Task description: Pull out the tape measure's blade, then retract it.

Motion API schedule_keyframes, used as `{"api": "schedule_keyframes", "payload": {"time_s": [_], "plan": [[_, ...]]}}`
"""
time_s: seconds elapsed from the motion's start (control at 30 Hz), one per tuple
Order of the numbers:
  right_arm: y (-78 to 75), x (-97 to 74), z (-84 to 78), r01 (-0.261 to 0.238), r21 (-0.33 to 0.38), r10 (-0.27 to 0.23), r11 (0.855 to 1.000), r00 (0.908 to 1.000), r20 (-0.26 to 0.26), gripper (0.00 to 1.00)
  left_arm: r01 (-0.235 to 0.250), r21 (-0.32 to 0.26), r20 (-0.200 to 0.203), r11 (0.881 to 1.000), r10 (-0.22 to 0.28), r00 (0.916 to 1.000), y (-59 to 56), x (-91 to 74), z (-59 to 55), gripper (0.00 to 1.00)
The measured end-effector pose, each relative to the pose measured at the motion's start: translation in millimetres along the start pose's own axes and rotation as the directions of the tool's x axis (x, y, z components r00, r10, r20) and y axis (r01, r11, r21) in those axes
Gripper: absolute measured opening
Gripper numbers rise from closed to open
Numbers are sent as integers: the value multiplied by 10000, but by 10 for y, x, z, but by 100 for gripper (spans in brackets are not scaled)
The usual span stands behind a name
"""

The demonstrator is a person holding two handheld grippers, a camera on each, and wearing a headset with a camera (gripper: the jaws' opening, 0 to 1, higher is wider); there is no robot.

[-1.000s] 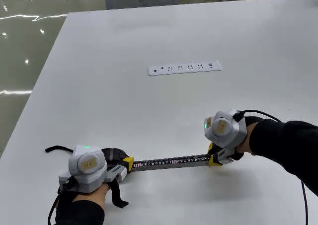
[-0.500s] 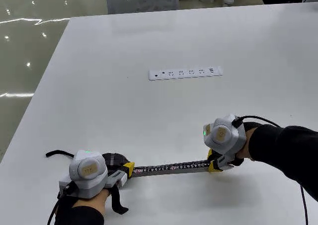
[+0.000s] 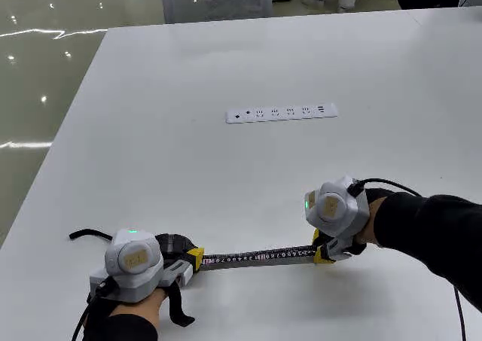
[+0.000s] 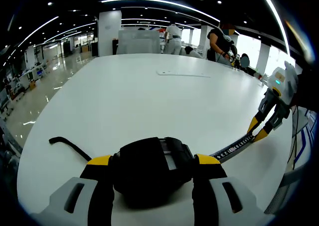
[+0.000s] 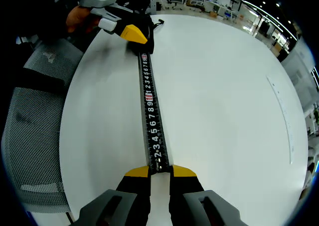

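Carrying everything, the white worktop (image 3: 226,168) has a white power strip (image 3: 281,113) lying near its middle, well apart from the work. A grey mesh chair (image 5: 35,136) stands just off the near edge, seen in the right gripper view. The tape measure (image 4: 152,168), a black case, sits near the near left corner, clamped between the yellow-tipped jaws of the left gripper (image 3: 187,260). Its blade (image 3: 256,257) lies drawn out flat on the surface, long axis running along the near edge toward the right, dark with white numerals and a red mark partway along. The right gripper (image 5: 160,172) pinches the blade's free end, jaws narrow. A black strap (image 3: 86,233) trails from the case toward the left edge.
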State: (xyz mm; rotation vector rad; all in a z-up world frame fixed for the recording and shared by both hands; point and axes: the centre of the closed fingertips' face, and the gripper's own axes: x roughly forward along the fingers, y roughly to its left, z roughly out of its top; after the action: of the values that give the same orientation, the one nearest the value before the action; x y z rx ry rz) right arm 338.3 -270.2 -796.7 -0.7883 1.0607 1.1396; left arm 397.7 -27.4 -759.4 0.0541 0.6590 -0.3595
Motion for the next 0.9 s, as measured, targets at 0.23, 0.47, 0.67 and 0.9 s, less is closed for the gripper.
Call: {"api": "schedule_keyframes", "payload": {"time_s": [0.23, 0.47, 0.67, 0.9], "plan": [[1, 8, 14, 39, 111, -39, 9999, 10000, -9, 9, -15, 11, -6, 10000, 15, 10000, 1, 4, 0, 58], [2, 12, 29, 37, 213, -38, 9998, 10000, 29, 9, -20, 14, -9, 10000, 20, 10000, -2, 2, 1, 58], [7, 15, 43, 19, 307, -20, 9995, 10000, 47, 9, -28, 15, -2, 10000, 28, 10000, -4, -3, 0, 58], [9, 21, 64, 53, 330, -54, 9994, 10000, 28, 9, -23, 9, 8, 10000, 23, 10000, -4, -6, 2, 58]]}}
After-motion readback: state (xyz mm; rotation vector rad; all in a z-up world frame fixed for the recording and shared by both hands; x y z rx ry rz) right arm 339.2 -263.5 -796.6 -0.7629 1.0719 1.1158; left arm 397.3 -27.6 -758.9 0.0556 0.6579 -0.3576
